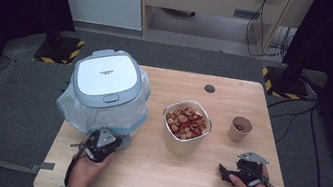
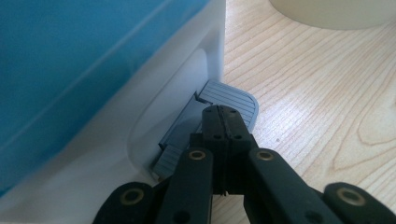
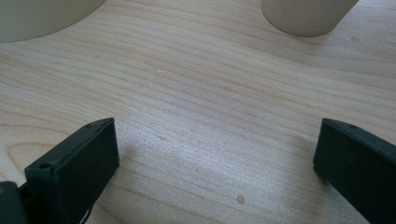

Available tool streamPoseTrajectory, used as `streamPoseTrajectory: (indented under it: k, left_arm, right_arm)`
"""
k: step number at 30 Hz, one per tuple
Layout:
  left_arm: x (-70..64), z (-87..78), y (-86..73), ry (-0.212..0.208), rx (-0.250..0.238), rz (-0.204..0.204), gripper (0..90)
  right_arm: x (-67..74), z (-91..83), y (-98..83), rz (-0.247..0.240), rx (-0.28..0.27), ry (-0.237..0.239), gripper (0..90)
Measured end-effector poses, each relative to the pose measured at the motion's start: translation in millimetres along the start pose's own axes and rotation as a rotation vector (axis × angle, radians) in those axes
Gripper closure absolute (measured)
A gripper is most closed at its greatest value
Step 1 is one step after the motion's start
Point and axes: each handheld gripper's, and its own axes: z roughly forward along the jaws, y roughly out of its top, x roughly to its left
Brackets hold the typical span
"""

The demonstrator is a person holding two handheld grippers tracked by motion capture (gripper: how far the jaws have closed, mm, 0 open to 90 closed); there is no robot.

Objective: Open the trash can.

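Left gripper (image 2: 223, 122) clenched, empty, tips over the grey pedal (image 2: 233, 100) at the foot of the lidded bin (image 1: 104, 89) on the tabletop's (image 1: 152, 172) left. To do it well: press straight down mid-pedal, don't slide off its rounded edge, keep the bin from skating. Right gripper (image 3: 215, 154) released, resting near the cup (image 1: 240, 129); bowl (image 1: 186, 127) mid-tabletop.

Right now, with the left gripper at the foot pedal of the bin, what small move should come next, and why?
Probably press the closed left gripper down on the grey pedal. Its jaws are shut with nothing between them, its tips sit just over the pedal, and the bin's lid is still closed. The right gripper rests open on the table.
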Motion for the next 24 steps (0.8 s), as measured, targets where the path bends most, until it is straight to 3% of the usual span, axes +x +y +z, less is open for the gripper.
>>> streamPoseTrajectory:
  k: [12, 18, 24]
  left_arm:
    - [-2.3, 4.9, -1.9, 0.008, 0.027, 0.011, 89.3]
    - [-5.2, 8.6, -2.9, 0.022, 0.051, 0.038, 89.4]
    - [-3.1, 8.8, -3.6, 0.009, 0.048, 0.017, 89.4]
  right_arm:
    - [0.0, 0.0, 0.0, 0.001, 0.000, 0.000, 0.6]
    - [-0.2, 0.0, 0.1, -0.001, 0.000, 0.001, 0.6]
    - [-0.5, 0.2, 0.2, -0.006, 0.000, 0.002, 0.6]
